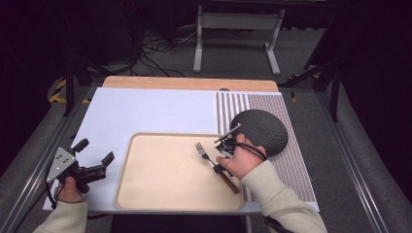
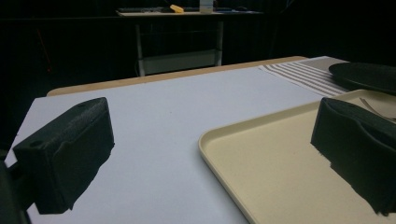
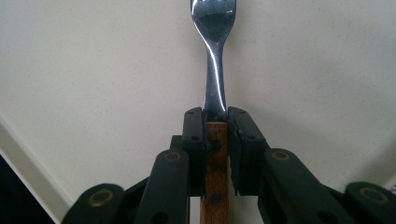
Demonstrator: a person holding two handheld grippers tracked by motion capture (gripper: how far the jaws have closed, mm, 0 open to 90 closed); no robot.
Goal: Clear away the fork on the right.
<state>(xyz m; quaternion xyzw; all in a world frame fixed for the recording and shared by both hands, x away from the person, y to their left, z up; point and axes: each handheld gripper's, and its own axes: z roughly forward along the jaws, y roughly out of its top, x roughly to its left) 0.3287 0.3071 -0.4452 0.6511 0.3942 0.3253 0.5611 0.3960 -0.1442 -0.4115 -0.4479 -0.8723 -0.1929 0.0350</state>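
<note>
While the left tool (image 1: 96,156) is held with its jaws spread wide over the white desk (image 1: 145,109), just left of the beige tray (image 1: 145,194), the right tool (image 3: 215,122) is clamped on the wooden handle of a fork (image 1: 208,158) (steel tines pointing away). The fork is seen on the tray's right part, near a dark round plate (image 1: 265,128).

No legible text or markings.
</note>
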